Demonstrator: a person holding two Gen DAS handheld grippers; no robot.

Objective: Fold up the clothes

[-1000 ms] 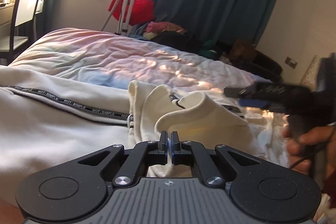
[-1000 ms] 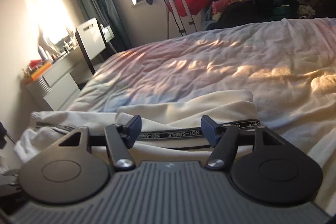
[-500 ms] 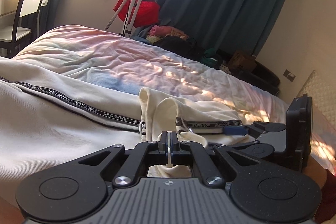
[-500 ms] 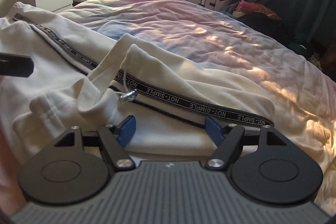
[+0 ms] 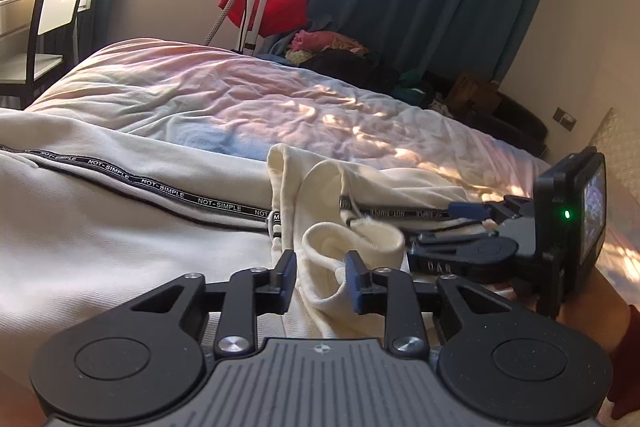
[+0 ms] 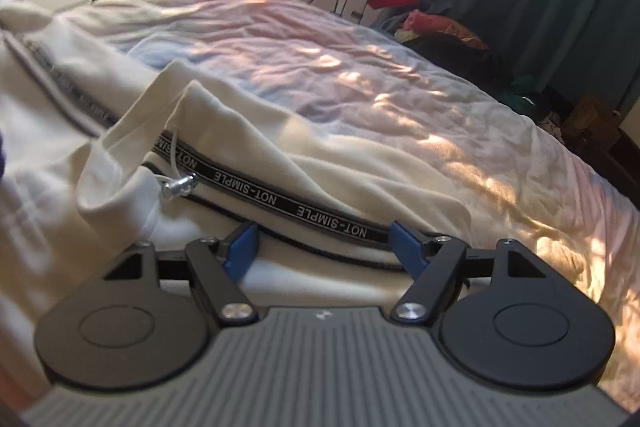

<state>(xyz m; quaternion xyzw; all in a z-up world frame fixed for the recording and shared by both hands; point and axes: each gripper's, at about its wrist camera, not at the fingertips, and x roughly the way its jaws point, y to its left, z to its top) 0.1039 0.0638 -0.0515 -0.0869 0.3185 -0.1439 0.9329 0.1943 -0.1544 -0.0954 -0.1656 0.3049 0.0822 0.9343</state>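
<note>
Cream garment lies flat across bed; stripe runs lengthwise

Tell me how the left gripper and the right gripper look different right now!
The left gripper has its blue-padded jaws open only a little, while the right gripper has its jaws spread wide. A rolled cuff of the cream sweatshirt with the black NOT-SIMPLE stripe sits between the left gripper's jaws, but the right gripper's jaws have flat cloth and stripe between them. Both are black, both open, and neither is pinching the sweatshirt.
</note>
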